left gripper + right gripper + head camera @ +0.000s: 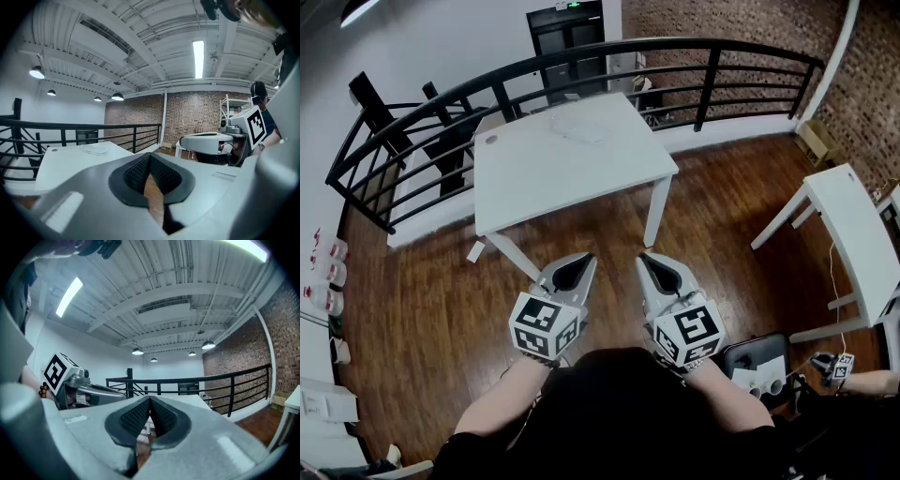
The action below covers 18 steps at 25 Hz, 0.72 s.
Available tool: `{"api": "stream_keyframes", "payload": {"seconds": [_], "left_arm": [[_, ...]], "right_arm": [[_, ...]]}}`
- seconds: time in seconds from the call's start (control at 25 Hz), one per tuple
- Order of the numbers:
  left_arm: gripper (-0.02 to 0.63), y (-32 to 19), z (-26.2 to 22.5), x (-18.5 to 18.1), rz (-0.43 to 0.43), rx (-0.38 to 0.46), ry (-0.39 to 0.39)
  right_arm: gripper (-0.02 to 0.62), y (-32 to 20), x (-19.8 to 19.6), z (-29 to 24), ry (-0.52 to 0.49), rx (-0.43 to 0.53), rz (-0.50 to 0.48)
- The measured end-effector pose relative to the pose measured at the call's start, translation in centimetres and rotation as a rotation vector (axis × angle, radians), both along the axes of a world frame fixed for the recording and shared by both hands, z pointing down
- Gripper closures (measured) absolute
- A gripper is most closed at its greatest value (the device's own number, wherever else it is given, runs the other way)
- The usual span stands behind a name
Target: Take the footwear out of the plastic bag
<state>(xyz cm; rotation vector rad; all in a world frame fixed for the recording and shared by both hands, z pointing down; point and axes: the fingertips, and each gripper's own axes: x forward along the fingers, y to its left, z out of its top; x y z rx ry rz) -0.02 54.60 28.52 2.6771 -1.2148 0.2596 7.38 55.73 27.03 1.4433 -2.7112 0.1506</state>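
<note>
Hand-held grippers (584, 258) (646, 259) shut; bag (579, 127) dir. unclear.

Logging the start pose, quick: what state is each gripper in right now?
Left gripper: closed, nothing between its jaws.
Right gripper: closed, nothing between its jaws.

Table (534, 178) ahead of L gripper (581, 259) & R gripper (648, 261); plastic bag (581, 127) on its far part. Railing (581, 54) behind it. 2nd table (853, 225) off R gripper's right.
</note>
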Motion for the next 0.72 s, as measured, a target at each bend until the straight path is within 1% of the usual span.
{"api": "stream_keyframes", "payload": {"seconds": [0.2,0.36,0.48,0.6,0.72], "left_arm": [[0.591,-0.5,0.0,2.3,-0.008,0.000,-0.013],[0.591,-1.4,0.4,3.1,-0.020,-0.015,-0.022],[0.591,-2.3,0.9,3.7,-0.012,-0.034,-0.026],[0.591,-4.0,0.9,4.7,0.008,-0.034,-0.027],[0.591,-6.9,1.5,5.9,0.036,-0.038,-0.016]], "right_arm": [[0.604,-0.5,2.7,0.4,-0.006,-0.015,0.000],[0.604,-1.4,3.7,1.0,-0.017,-0.035,-0.007],[0.604,-2.3,4.3,1.5,-0.026,-0.049,0.000],[0.604,-3.8,5.4,1.7,-0.027,-0.055,0.020],[0.604,-6.2,6.8,2.3,-0.020,-0.060,0.056]]}}
